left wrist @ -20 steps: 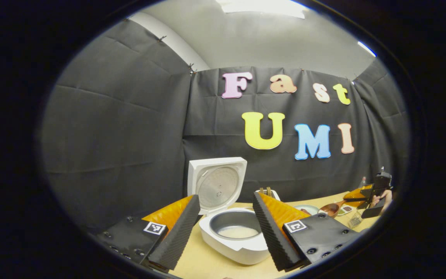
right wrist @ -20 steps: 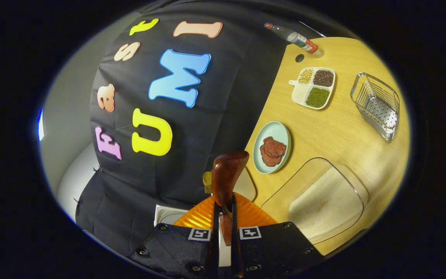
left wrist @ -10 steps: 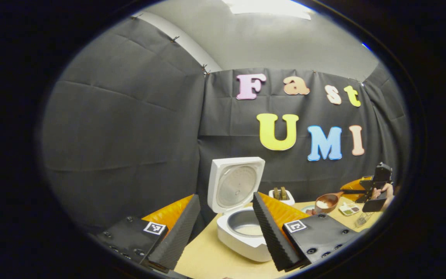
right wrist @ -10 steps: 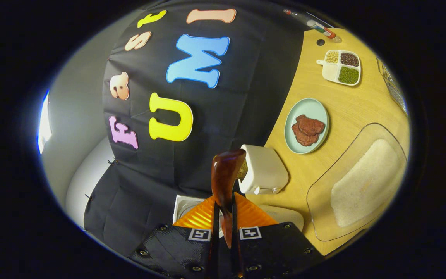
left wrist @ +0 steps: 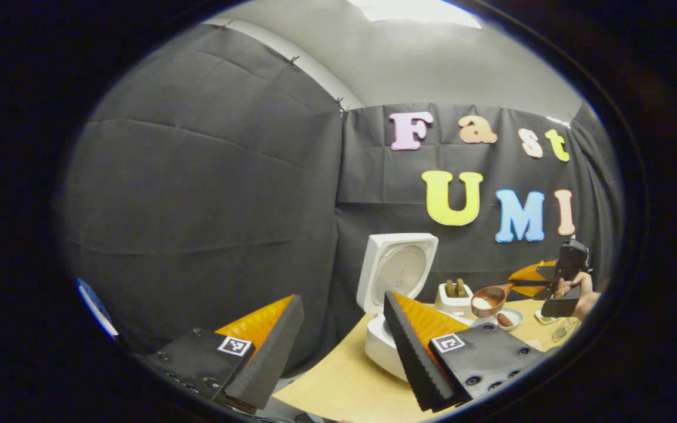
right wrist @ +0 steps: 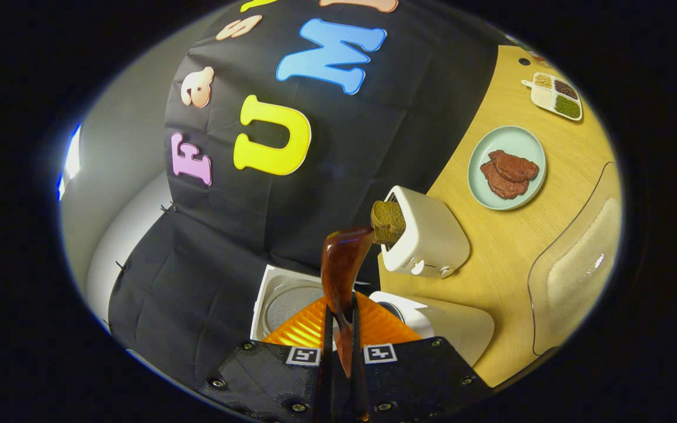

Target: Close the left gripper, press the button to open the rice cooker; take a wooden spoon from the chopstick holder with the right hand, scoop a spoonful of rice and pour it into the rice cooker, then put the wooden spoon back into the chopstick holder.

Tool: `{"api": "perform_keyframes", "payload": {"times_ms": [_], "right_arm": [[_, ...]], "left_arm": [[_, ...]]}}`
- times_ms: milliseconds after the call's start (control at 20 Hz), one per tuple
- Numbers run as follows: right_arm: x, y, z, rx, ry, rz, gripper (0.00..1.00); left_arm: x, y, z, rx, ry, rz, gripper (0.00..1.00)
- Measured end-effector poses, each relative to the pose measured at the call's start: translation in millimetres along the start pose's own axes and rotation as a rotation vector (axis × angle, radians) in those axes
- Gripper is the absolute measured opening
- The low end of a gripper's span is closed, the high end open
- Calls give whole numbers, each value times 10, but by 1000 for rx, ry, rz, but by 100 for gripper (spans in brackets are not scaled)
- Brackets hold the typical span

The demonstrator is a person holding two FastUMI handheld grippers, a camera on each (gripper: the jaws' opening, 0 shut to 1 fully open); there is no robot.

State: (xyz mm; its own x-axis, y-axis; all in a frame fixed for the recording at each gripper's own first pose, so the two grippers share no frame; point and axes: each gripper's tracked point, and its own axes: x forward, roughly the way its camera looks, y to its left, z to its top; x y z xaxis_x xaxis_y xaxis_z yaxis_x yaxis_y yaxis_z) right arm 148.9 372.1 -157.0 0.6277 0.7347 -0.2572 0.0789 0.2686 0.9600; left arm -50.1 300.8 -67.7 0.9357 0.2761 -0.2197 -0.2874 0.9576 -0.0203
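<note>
The white rice cooker point(left wrist: 381, 346) stands on the wooden table with its lid point(left wrist: 400, 270) up; part of its body is hidden behind my left gripper's finger. My left gripper point(left wrist: 343, 298) is open with nothing between its fingers, short of the cooker. To the right, my right gripper point(left wrist: 556, 282), held by a hand point(left wrist: 580, 291), is shut on the handle of the wooden spoon point(left wrist: 487, 299), whose bowl holds white rice above the table. In the right gripper view the gripper point(right wrist: 341, 308) clamps the spoon point(right wrist: 341, 264), seen edge-on, above the open cooker point(right wrist: 432, 323) and its lid point(right wrist: 285, 302).
A white toaster point(right wrist: 426, 238) with a bread slice point(right wrist: 388, 220) stands right beside the cooker. Beyond it are a pale green plate point(right wrist: 535, 147) of meat, a divided tray point(right wrist: 541, 98) of grains and a clear container of rice point(right wrist: 579, 258). The toaster point(left wrist: 455, 296) sits behind the spoon.
The right gripper has carried the rice-filled spoon away from the clear container toward the cooker. The left gripper has swung left, so the cooker has slid right in its view.
</note>
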Motion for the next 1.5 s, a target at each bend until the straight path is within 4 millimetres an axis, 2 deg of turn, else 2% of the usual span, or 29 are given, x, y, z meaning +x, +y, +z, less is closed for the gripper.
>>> {"api": "perform_keyframes", "payload": {"times_ms": [50,100,200,250,300,350,750,1100,1500], "right_arm": [[82,7,-60,-22,10,-4,12],[157,42,-126,-44,20,-8,12],[307,97,-250,-81,39,-12,12],[377,111,-308,-97,45,-15,12],[448,135,-367,-112,51,-18,12],[527,141,-412,-128,57,-22,12],[984,103,-687,-358,84,-107,12],[1172,134,-920,-659,111,-176,12],[1176,298,-1094,-1131,98,-189,12]], "left_arm": [[-41,87,-12,0,2,19,99],[-75,167,-23,0,3,37,95],[-156,332,-51,-3,10,72,99],[-213,417,-60,-4,13,91,92],[-239,488,-69,-6,16,108,99],[-281,546,-77,-7,19,123,95],[-512,871,-160,2,37,207,99],[-567,1012,-213,-11,43,248,99],[-609,1067,-282,-23,51,261,99]]}}
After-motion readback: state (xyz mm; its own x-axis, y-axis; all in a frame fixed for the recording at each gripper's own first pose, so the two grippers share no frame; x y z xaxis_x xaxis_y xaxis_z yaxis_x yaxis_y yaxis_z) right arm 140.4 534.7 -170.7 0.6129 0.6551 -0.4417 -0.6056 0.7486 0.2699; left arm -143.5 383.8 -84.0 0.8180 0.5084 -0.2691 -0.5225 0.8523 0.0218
